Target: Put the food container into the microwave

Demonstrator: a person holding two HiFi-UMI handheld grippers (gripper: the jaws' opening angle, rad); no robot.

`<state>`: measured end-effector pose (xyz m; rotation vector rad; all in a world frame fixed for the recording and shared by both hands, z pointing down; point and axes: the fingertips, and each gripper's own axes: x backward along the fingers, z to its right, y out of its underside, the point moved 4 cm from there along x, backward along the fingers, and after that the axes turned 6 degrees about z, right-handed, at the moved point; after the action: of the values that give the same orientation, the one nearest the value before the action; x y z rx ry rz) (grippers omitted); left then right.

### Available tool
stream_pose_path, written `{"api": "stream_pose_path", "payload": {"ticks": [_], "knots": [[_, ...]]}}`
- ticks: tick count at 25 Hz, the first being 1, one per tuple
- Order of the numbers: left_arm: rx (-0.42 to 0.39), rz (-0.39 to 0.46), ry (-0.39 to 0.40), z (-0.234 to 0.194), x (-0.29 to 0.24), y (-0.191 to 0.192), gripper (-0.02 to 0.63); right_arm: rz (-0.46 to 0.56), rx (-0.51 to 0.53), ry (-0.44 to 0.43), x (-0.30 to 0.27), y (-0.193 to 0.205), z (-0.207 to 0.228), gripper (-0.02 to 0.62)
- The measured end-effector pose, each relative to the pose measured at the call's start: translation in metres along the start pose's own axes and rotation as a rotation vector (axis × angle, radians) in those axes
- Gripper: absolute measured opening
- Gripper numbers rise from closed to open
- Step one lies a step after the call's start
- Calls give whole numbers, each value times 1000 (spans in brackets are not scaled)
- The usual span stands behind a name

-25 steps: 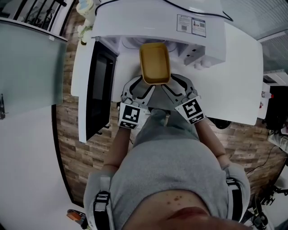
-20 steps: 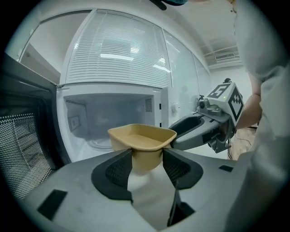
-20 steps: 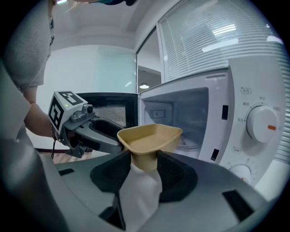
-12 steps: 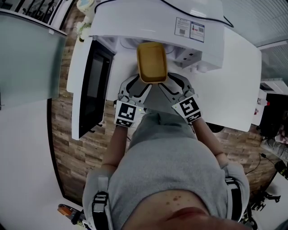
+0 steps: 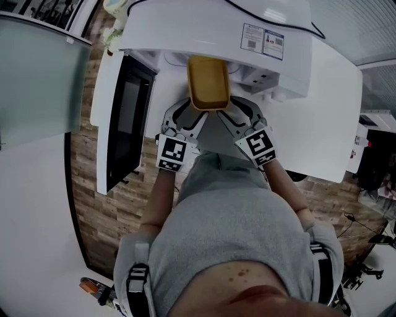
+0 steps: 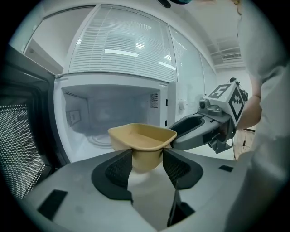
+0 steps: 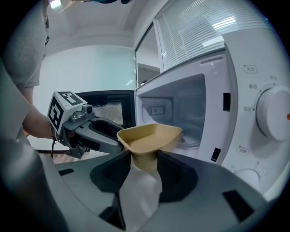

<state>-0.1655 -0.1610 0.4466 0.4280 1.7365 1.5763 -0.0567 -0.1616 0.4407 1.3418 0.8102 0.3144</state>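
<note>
Bright, even indoor light; glare on microwave (image 5: 272, 17) top in head view. Gripper views: heavy fisheye w/ dark corners, microwave interior dimmer, slightly hazy.

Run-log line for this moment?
left gripper: shut on food container | right gripper: shut on food container | microwave: door open, container at opening

Yellow food container (image 5: 208, 82). White microwave (image 5: 204, 25) with a black door (image 5: 127, 124), tiny dots on the window (image 6: 20, 136). Brown wood stripes on the floor (image 5: 117, 217). Grey shirt (image 5: 235, 223).

Wooden floor (image 5: 111, 217), white counter (image 5: 328, 111), window blinds (image 6: 122, 50)
</note>
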Motion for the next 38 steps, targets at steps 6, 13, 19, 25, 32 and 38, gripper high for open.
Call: {"api": "stream_pose_path", "payload": {"ticks": [6, 13, 19, 25, 32, 38], "knots": [[-2, -2, 3, -6, -2, 0, 213, -2, -2, 9, -5, -1, 2, 235], [-5, -3, 6, -13, -4, 1, 213, -3, -6, 23, -13, -2, 3, 236], [-6, -2, 11, -21, -8, 0, 213, -2, -15, 39, -19, -4, 6, 236], [-10, -7, 14, -27, -10, 1, 213, -5, -16, 50, -25, -5, 7, 235], [-8, -11, 21, -36, -14, 0, 213, -9, -19, 65, -32, -7, 10, 236], [-7, -15, 28, -41, -17, 0, 213, -9, -22, 74, -37, -9, 13, 236]]}}
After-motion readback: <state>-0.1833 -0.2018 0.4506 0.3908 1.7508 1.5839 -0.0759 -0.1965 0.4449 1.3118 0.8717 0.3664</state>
